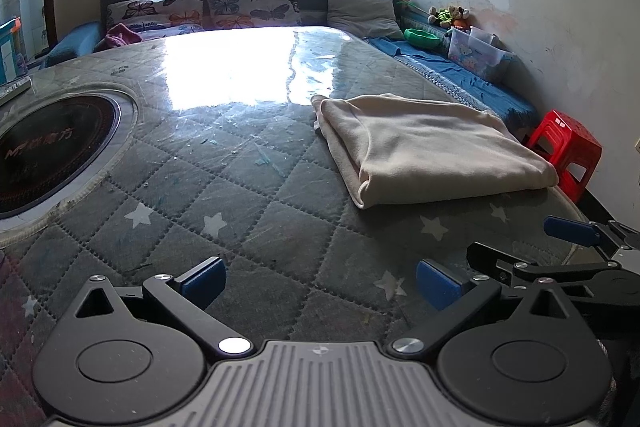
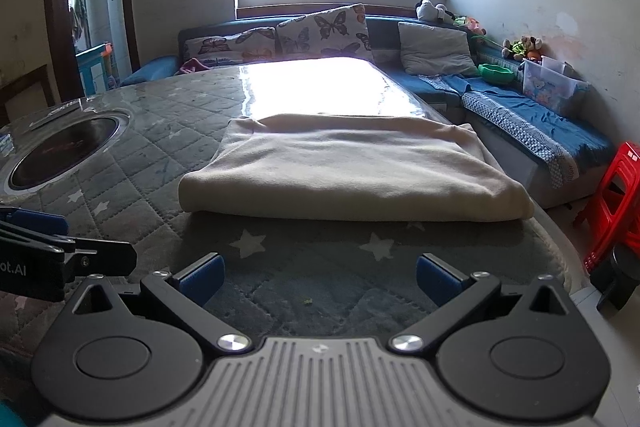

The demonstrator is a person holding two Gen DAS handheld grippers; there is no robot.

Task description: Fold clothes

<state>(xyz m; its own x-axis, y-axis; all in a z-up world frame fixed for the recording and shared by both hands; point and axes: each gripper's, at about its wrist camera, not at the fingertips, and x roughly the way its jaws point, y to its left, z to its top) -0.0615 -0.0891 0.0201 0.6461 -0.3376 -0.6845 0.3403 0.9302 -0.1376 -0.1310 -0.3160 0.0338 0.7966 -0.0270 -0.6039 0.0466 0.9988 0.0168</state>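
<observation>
The cream garment [image 2: 344, 167] lies folded into a thick, tidy rectangle at mid-frame on the quilted star-print table [image 2: 160, 163], so the folding looks done, or nearly. The left gripper [image 1: 320, 283] and right gripper [image 2: 320, 279] both hover spread wide, holding nothing, short of the cloth's near edge.

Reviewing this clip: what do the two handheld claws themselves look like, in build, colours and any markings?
Both match: the left claw and right claw have black linkage arms with silver pivot screws, blue pads on the fingers, round black side housings and a grey ribbed centre plate. White lettering ending "ot.AI" marks the left claw's body. No cables or sleeves visible.
</observation>
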